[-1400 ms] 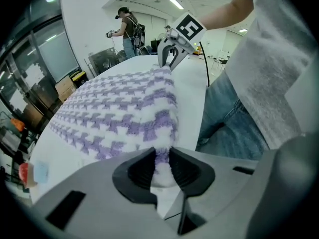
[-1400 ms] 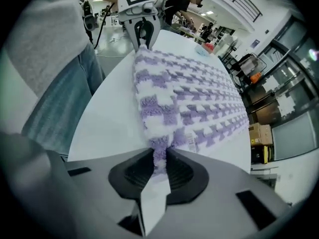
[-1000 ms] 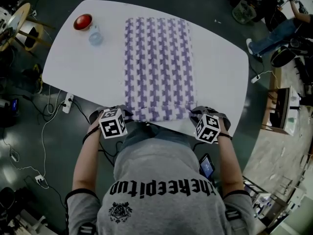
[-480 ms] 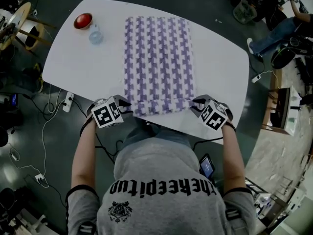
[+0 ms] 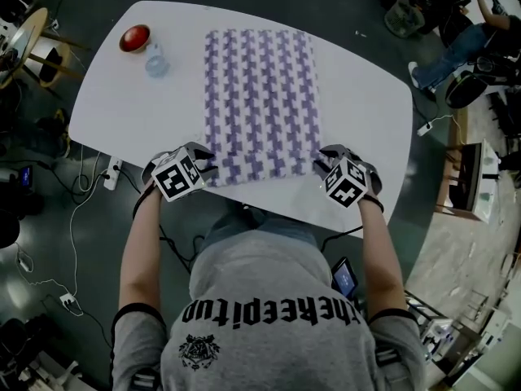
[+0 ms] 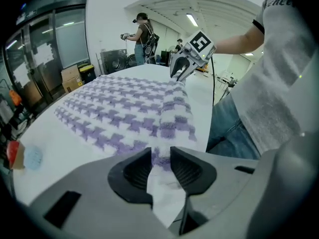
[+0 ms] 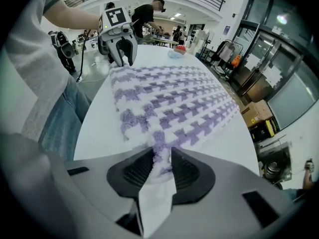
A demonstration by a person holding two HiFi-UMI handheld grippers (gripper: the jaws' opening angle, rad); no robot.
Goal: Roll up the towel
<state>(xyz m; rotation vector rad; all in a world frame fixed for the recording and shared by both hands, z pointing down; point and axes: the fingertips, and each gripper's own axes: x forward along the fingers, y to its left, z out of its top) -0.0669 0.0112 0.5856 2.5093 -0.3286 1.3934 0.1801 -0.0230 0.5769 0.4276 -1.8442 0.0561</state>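
At the towel's (image 5: pixel 260 96) near left corner, clamped with the left gripper (image 6: pixel 160 157) on a thick fold of the purple-and-white cloth; jaws only a narrow gap apart, just eased a little wider, pads pressing the fabric bunched between them. At the near right corner, pinching the same folded edge with the right gripper (image 7: pixel 162 159); jaws likewise just opened slightly, cloth filling the gap.

From the head view, no telling the fingertips: hidden under the marker cubes (image 5: pixel 177 176) and the hands around them. Hard to judge how many turns in the fold, too; only a short raised lip along the towel's near edge.

Behind that lip, reaching forward with both forearms (image 5: pixel 140 251), one at each end, grippers tipped steeply down.

Beyond the lip, spread flat and lengthwise over the white table (image 5: pixel 366 112). Left of the towel's far left corner, well apart from the cloth, a round red thing (image 5: pixel 135 37) and, just beside it, a small clear container (image 5: pixel 155 59).
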